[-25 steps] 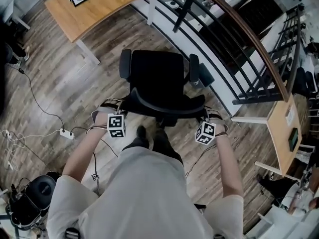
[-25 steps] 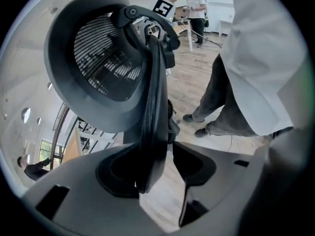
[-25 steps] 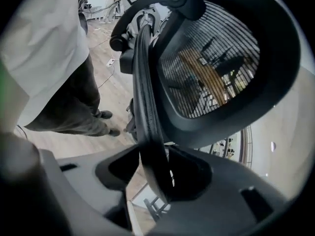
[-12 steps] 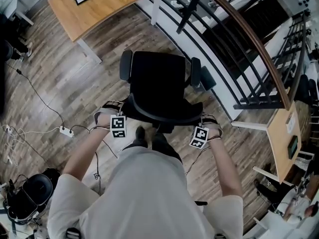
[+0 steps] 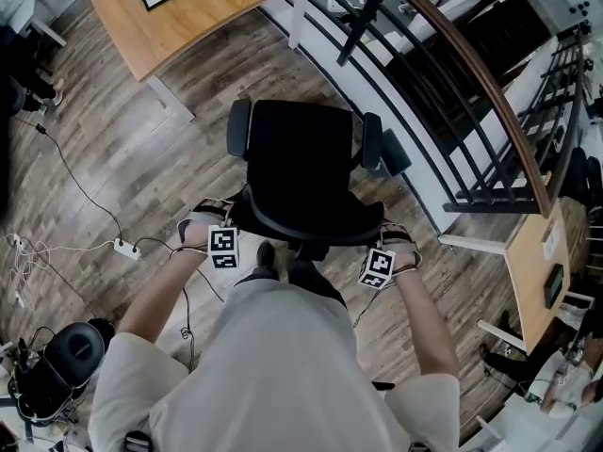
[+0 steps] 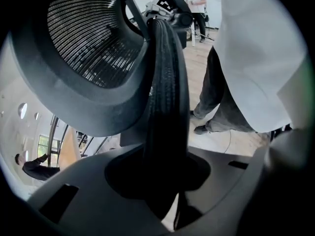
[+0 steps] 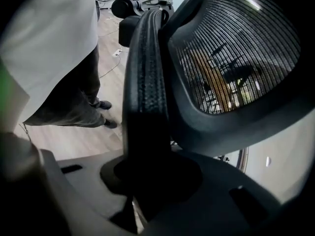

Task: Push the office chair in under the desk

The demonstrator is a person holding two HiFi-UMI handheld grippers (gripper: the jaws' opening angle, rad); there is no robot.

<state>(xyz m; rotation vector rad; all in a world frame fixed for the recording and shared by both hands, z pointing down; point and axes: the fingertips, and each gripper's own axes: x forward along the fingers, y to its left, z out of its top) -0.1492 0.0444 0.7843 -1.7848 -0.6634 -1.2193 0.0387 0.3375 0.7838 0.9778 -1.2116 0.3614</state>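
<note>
Since the earlier frame both pairs of jaws have been closing and the grippers have sunk onto the chair's back. We find the left gripper (image 6: 162, 181) and right gripper (image 7: 147, 181) clamped narrow on the backrest rim (image 6: 165, 97), one towards each side, for even steering. The office chair (image 5: 301, 163) stands well apart from the desk (image 5: 188, 12); we judge the push not yet begun.

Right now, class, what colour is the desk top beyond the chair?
Light wood brown; the desk top shows best in the head view.
</note>
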